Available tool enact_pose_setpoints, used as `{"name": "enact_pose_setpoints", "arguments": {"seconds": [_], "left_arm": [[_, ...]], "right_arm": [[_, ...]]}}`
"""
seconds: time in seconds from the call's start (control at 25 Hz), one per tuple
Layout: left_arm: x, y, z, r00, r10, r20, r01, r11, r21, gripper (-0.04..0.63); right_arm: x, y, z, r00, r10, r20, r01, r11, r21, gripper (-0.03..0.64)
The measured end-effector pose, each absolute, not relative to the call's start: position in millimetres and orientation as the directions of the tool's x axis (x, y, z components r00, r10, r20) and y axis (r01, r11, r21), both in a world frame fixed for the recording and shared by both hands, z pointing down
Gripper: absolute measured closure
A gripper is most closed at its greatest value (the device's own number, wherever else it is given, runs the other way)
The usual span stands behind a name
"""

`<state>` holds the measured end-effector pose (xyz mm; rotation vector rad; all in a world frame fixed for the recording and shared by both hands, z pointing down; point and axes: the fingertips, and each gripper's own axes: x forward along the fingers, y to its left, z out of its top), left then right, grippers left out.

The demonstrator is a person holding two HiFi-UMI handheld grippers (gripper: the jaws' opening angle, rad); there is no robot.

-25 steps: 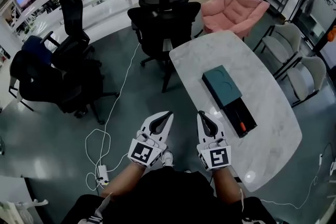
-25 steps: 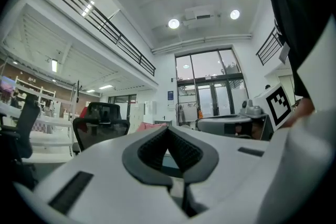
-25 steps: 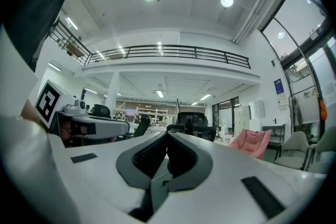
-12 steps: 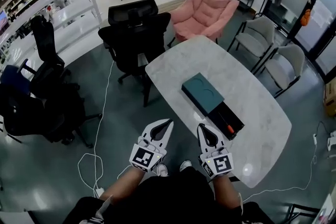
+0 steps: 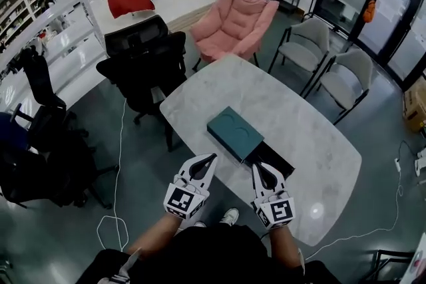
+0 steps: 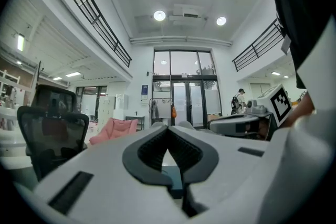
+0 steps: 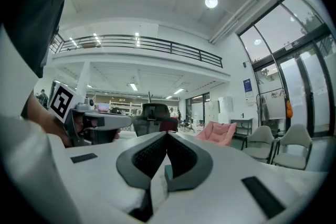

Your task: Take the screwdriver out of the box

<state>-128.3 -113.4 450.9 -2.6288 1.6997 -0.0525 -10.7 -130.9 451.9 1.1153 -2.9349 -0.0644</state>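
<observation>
Both are pressed together, with nothing between the jaws. The left tool (image 5: 212,157) hangs just off the near edge of the table (image 5: 319,143); the right tool (image 5: 255,167) reaches just over that edge. The teal box (image 5: 233,132) lies just ahead, between the two tips and a little beyond them. Its black drawer (image 5: 279,157) stands pulled out, right at the right tool's tip. The screwdriver may lie in there, but I cannot make it out.

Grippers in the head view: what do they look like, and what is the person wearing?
The left gripper and right gripper are white shells with dark grey padded jaws tapering to a point. Each carries a cube with black-and-white square markers at its rear. No cables show. The person wears a black top; forearms are uncovered.
</observation>
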Motion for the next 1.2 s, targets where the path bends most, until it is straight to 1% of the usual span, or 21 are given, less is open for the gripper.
{"name": "enact_pose_setpoints", "arguments": {"seconds": [0.2, 0.44, 0.68, 0.92, 1.2], "left_arm": [[-117, -152, 448, 0.420, -0.907, 0.020, -0.907, -0.420, -0.030, 0.592], [-96, -183, 461, 0.451, -0.891, 0.061, -0.891, -0.453, -0.031, 0.591], [-73, -207, 468, 0.478, -0.876, 0.066, -0.876, -0.481, -0.037, 0.592], [-63, -229, 473, 0.533, -0.843, 0.077, -0.843, -0.537, -0.045, 0.591], [-51, -254, 486, 0.630, -0.772, 0.084, -0.773, -0.634, -0.032, 0.592]], "right_arm": [[16, -172, 460, -0.711, -0.703, 0.009, -0.702, 0.711, 0.041, 0.594], [64, -198, 466, -0.648, -0.761, -0.006, -0.761, 0.648, -0.035, 0.594], [96, -210, 467, -0.630, -0.777, 0.003, -0.777, 0.630, -0.023, 0.594], [119, -219, 484, -0.571, -0.819, 0.053, -0.821, 0.571, -0.017, 0.594], [115, -229, 507, -0.504, -0.855, 0.126, -0.860, 0.510, 0.018, 0.594]]}}
